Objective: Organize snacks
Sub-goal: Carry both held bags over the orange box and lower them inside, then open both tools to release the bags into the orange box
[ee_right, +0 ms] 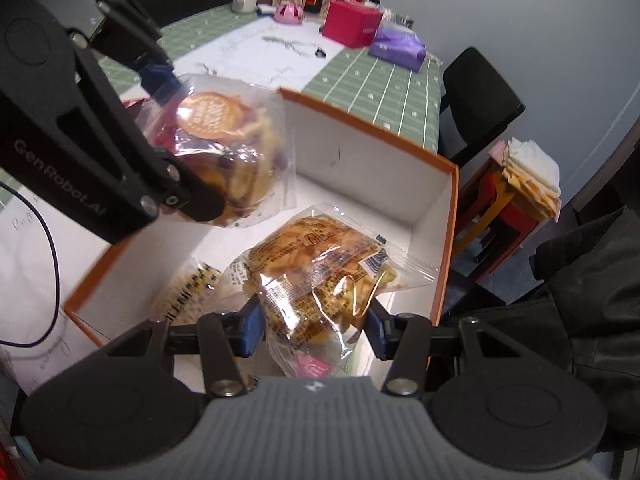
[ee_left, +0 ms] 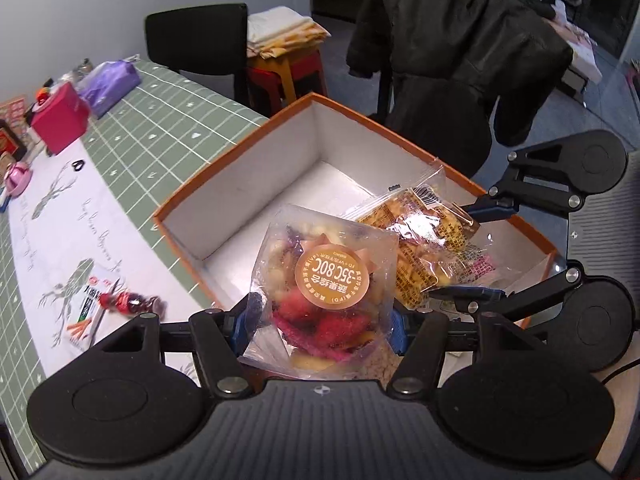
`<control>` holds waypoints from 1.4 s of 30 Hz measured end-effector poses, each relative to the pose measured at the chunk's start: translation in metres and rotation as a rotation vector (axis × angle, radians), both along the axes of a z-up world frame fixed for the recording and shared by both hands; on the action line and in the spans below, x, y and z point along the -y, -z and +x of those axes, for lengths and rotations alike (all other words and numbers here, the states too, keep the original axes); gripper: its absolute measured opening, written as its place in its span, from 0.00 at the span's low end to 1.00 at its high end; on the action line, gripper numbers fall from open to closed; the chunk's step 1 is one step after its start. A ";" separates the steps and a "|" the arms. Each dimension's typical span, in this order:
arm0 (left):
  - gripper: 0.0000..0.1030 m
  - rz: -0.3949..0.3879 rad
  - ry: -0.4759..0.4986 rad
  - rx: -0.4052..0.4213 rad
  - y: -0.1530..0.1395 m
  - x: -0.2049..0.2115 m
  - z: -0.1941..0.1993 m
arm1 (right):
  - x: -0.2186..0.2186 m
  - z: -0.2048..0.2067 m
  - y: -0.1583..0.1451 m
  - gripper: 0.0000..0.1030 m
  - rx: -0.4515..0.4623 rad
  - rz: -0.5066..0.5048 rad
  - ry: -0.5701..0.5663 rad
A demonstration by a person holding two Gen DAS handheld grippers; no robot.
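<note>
both grippers carry a snack over the orange-rimmed box [ee_left: 236,148] for stowing inside: left gripper [ee_left: 320,322] is clamped on the dried fruit bag [ee_left: 324,288], right gripper [ee_right: 316,328] is clamped on the yellow cracker packet [ee_right: 320,276], each held clear above the white floor.

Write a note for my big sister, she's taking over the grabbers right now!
Left gripper: shut on the clear bag of mixed dried fruit with a round orange sticker, held over the orange-edged white cardboard box.
Right gripper: shut on the clear packet of yellow crackers, also over the box.
Done: a yellow-patterned packet lies inside.
Left: drop both bags in; a red-wrapped snack waits on the table.
</note>
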State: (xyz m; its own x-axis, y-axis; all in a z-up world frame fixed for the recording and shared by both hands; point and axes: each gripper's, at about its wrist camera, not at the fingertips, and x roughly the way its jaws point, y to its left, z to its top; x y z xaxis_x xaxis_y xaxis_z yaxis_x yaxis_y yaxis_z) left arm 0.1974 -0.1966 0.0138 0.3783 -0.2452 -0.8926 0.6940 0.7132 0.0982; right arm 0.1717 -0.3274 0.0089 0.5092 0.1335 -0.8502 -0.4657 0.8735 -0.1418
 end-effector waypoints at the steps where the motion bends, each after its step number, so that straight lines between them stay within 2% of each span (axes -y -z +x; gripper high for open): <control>1: 0.70 0.019 0.001 -0.011 0.006 0.005 0.004 | 0.002 0.003 0.004 0.49 -0.011 -0.003 -0.004; 7: 0.70 0.090 0.020 -0.054 0.033 0.023 0.018 | 0.003 0.019 0.023 0.49 -0.061 -0.020 -0.052; 13: 0.70 0.142 0.070 -0.035 0.050 0.040 0.019 | 0.009 0.030 0.039 0.49 -0.097 -0.027 -0.069; 19: 0.69 0.246 0.076 -0.015 0.072 0.050 0.026 | 0.009 0.034 0.042 0.50 -0.091 -0.020 -0.090; 22: 0.66 0.273 0.082 -0.024 0.080 0.051 0.028 | 0.007 0.034 0.042 0.50 -0.087 -0.020 -0.098; 23: 0.67 0.276 0.083 -0.033 0.082 0.051 0.028 | 0.007 0.034 0.042 0.50 -0.085 -0.022 -0.102; 24: 0.71 0.284 0.082 -0.042 0.083 0.051 0.028 | 0.006 0.034 0.042 0.51 -0.083 -0.023 -0.104; 27: 0.75 0.284 0.087 -0.032 0.082 0.050 0.028 | 0.005 0.031 0.042 0.51 -0.079 -0.021 -0.101; 34: 0.86 0.285 0.089 -0.025 0.071 0.049 0.021 | 0.003 0.030 0.042 0.69 -0.089 -0.033 -0.095; 37: 0.86 0.290 0.099 -0.018 0.066 0.047 0.013 | 0.001 0.023 0.035 0.77 -0.081 -0.033 -0.090; 42: 0.86 0.254 0.099 -0.011 0.051 0.043 0.005 | -0.001 0.017 0.024 0.80 -0.057 -0.046 -0.089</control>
State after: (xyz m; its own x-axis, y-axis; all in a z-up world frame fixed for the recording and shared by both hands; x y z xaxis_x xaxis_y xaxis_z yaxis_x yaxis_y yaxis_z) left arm 0.2023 -0.2397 -0.0374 0.3535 -0.0482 -0.9342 0.7613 0.5952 0.2573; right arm 0.1890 -0.3263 -0.0155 0.4475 0.1361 -0.8838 -0.5492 0.8218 -0.1516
